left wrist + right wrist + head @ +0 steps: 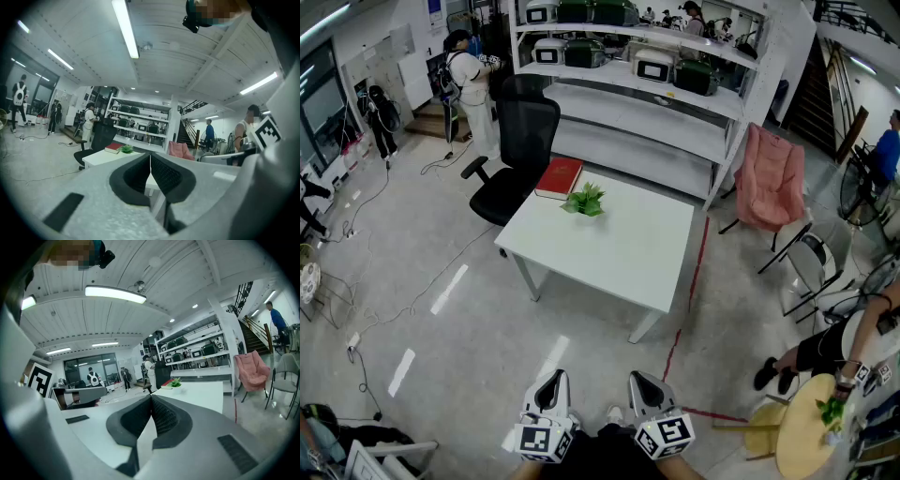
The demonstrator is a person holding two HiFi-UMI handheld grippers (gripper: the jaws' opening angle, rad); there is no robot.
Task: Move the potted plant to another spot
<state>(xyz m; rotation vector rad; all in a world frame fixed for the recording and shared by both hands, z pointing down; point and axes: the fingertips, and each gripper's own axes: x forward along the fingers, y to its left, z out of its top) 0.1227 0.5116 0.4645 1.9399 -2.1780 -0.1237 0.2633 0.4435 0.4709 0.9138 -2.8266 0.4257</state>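
Note:
A small green potted plant stands on the far part of a white table, beside a red book. Both grippers hover low at the bottom of the head view, well short of the table and apart from the plant. My left gripper is shut with nothing between its jaws, and my right gripper is shut and empty too. From the left gripper the plant is a distant green speck. The right gripper points toward the table, with the plant small and far off.
A black office chair stands at the table's far left corner. White shelving with boxes fills the back. A pink chair and a folding chair stand at the right. A person sits at the lower right by a round yellow table. Cables trail on the floor at left.

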